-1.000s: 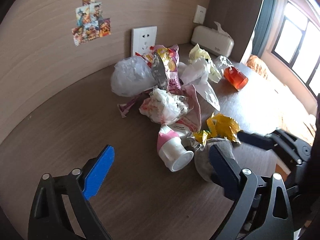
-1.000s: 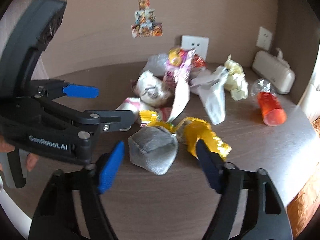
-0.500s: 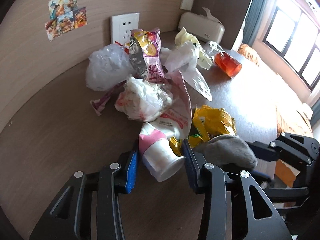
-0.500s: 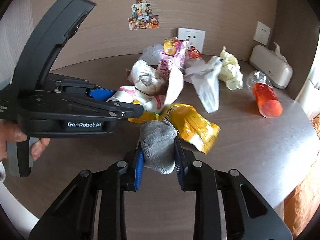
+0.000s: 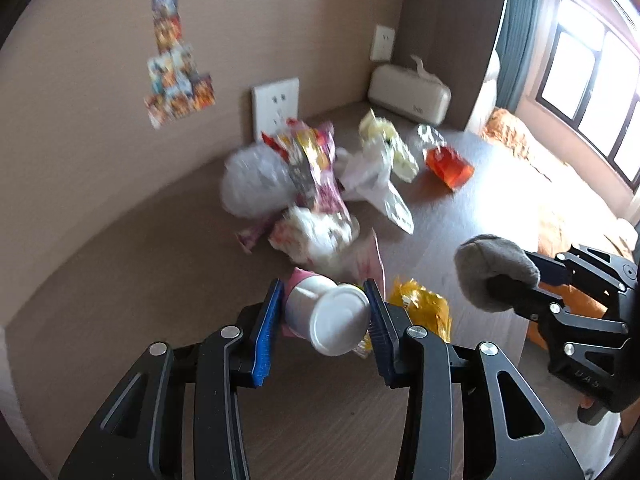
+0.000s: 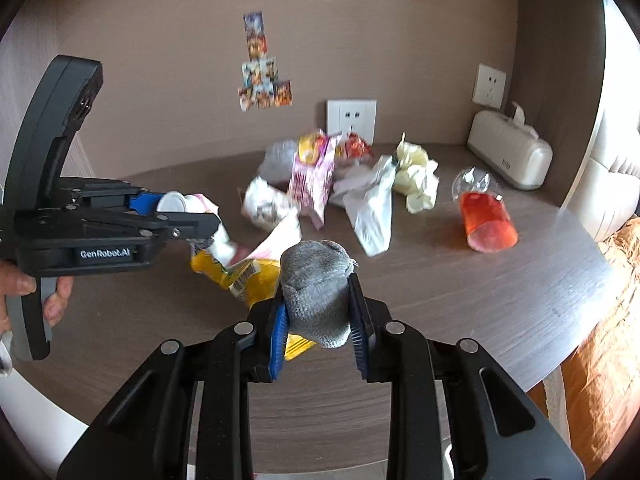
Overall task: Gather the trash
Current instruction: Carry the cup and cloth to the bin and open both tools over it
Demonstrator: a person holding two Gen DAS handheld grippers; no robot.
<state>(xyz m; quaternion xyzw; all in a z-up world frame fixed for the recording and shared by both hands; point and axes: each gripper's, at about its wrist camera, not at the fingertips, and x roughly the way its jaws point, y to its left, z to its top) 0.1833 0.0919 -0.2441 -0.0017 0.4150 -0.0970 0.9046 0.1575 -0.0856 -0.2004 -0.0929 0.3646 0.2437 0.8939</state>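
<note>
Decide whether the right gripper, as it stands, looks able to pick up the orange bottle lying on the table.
Probably not yet. The right gripper is shut on a grey sock, so it has no room for the orange bottle. The table between them looks bare, so the way is otherwise free.

Domestic room — bedroom or dorm-like. Brown wood-grain surface (image 6: 460,292) against a tan wall; white wall sockets (image 6: 351,119) at centre frame; cartoon stickers (image 6: 262,68) above them. Tissue box (image 6: 510,156) at right — window (image 5: 592,96) with dark curtain (image 5: 516,40) upper right, orange bedding (image 5: 548,184) beneath.
</note>
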